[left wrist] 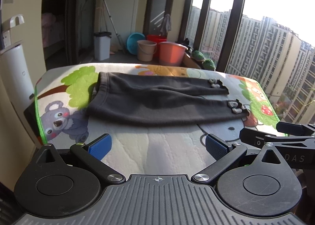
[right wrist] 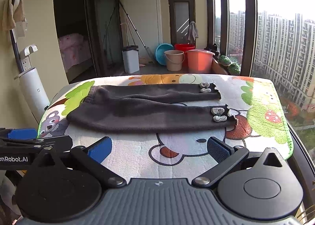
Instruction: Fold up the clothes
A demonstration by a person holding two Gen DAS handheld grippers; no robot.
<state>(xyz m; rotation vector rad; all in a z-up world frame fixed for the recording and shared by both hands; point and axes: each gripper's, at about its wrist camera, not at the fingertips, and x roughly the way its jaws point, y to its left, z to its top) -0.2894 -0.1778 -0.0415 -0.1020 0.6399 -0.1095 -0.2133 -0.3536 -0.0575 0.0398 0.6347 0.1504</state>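
Note:
A pair of small dark grey trousers (left wrist: 157, 101) (right wrist: 149, 109) lies flat across the cartoon-print mat (left wrist: 149, 146) (right wrist: 177, 146), waistband to the left, both legs running right. Each cuff carries little grey bows (left wrist: 234, 107) (right wrist: 218, 113). My left gripper (left wrist: 157, 146) hovers open near the mat's front edge, short of the trousers, nothing between its blue pads (left wrist: 100, 146). My right gripper (right wrist: 158, 148) is also open and empty, just in front of the near leg. The left gripper (right wrist: 21, 134) shows at the left edge of the right wrist view.
Behind the table stand buckets (left wrist: 171, 53) (right wrist: 198, 60), a blue basin (left wrist: 134, 42), a white bin (left wrist: 101, 45) and a mop. A white cylindrical appliance (left wrist: 14, 71) (right wrist: 34, 91) stands at the left. Large windows (left wrist: 275, 57) run along the right side.

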